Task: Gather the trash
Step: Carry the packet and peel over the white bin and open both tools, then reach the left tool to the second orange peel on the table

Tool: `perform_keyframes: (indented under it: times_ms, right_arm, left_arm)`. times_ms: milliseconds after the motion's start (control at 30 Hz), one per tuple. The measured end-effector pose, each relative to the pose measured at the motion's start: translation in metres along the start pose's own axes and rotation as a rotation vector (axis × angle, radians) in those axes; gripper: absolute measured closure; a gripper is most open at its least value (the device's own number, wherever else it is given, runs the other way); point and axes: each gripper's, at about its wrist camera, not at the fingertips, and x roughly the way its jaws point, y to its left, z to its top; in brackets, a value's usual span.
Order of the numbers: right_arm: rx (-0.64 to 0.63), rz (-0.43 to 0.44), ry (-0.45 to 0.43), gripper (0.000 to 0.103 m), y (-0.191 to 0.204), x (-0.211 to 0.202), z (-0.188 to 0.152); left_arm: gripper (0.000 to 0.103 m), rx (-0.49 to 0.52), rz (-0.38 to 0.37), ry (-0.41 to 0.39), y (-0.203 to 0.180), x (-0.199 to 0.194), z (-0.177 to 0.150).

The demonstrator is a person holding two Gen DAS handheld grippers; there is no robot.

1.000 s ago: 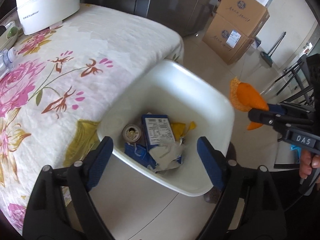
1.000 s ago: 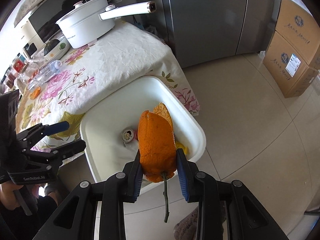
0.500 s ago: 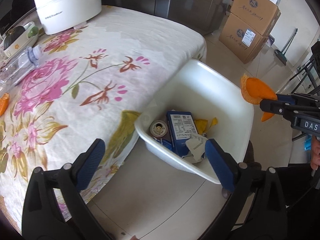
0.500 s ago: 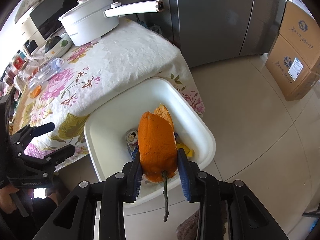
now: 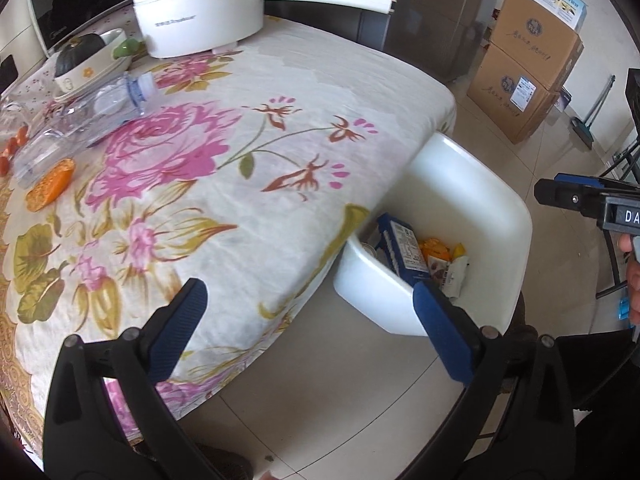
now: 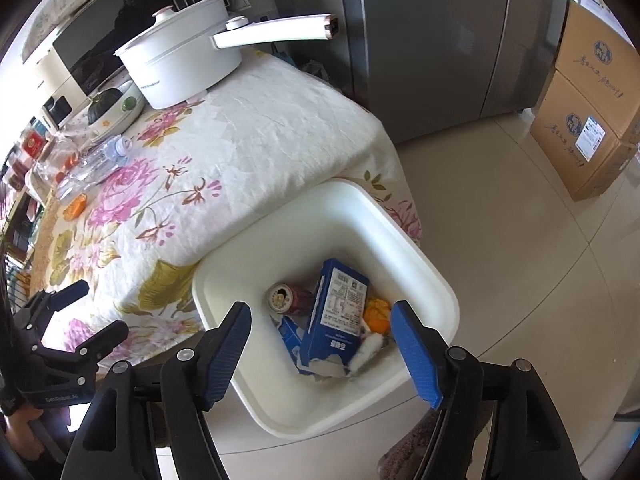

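Both grippers point steeply downward from above the near edge of the scene. The right gripper [image 6: 320, 344] hangs over the white bin [image 6: 404, 236], which stands on the floor against the corner of the table [image 5: 360, 76] with the flowered cloth. The left gripper [image 5: 308, 332] sits over the table's near edge, with the bin off to its right. A hand [image 5: 634, 276] shows at the far right of the left wrist view, gripping the right tool's handle.

Counted in the bin: one blue carton [image 6: 340, 316] standing tilted, one drink can [image 6: 286, 298] lying with its top facing up, orange peel [image 6: 378, 312] (at least two pieces, tucked to the right of the carton), and some white crumpled wrappers [image 6: 370, 350] near the front wall. On the table: one white pot [image 6: 180, 64] with a long handle at the far end, one clear plastic bottle [image 5: 84, 116] lying on its side, one orange piece of peel [image 5: 52, 190] near it, and a bowl [image 5: 96, 60] holding a dark squash. Two cardboard boxes [image 5: 528, 72] are stacked on the floor at the far right.

The right gripper's jaws have just been opening and now stand well apart, with nothing between the blue pads; the carton and peel lie below them inside the bin. The left gripper's jaws have also opened further and are spread wide, holding nothing and touching nothing.
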Motion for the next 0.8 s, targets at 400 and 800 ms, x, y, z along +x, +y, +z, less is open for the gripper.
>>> perform_keyframes:
  times_ms: [400,800]
  right_arm:
    - [-0.068,0.027,-0.030,0.021,0.059,-0.002,0.018]
    - [-0.127,0.074,-0.041,0.019,0.123,0.008,0.033]
  left_arm:
    - [0.001,-0.114,0.055,-0.047,0.063,-0.027,-0.012]
    - [0.001,-0.260,0.105,-0.074,0.144,-0.047,-0.032]
